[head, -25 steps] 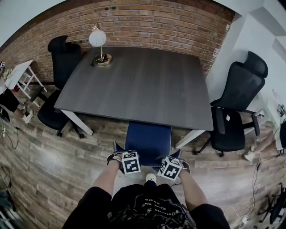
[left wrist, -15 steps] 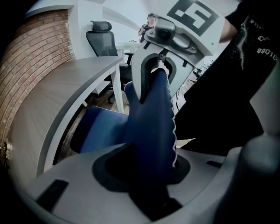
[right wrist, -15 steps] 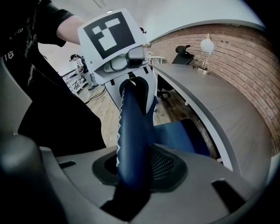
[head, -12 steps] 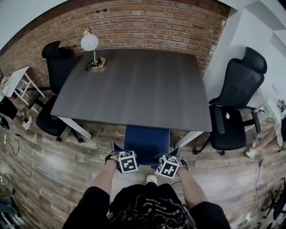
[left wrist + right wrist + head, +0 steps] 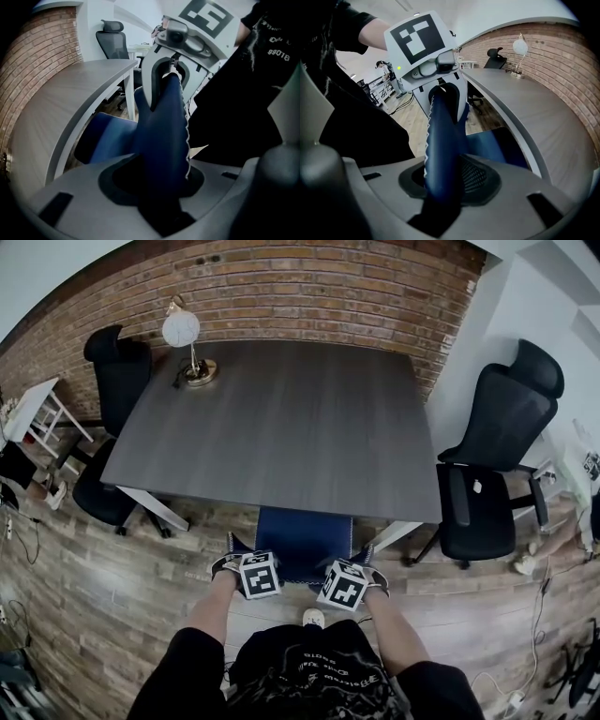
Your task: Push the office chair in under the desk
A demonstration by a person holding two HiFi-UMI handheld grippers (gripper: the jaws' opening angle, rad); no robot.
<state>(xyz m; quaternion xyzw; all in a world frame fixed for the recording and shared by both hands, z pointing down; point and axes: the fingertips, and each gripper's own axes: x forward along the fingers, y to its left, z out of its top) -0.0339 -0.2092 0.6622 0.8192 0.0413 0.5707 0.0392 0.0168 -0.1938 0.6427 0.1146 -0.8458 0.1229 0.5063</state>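
The left gripper (image 5: 161, 185) and right gripper (image 5: 440, 187) each pinch the office chair (image 5: 305, 535) by its blue backrest; jaws half-spread. Its seat seems partly under the desk (image 5: 281, 418).

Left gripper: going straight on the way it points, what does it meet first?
The blue chair backrest, clamped in the left gripper; farther along that edge, probably the right gripper, though depth is unclear.

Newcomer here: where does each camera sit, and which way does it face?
Head view: on the person's head, facing steeply down at desk and blue chair; forearms, shirt show.
Left gripper view: on the left hand-held gripper, looking along jaws clamping the chair back; shirt shows.
Right gripper view: mirrored, on the right hand-held gripper; arm shows.
Shared: all show desk, chair.
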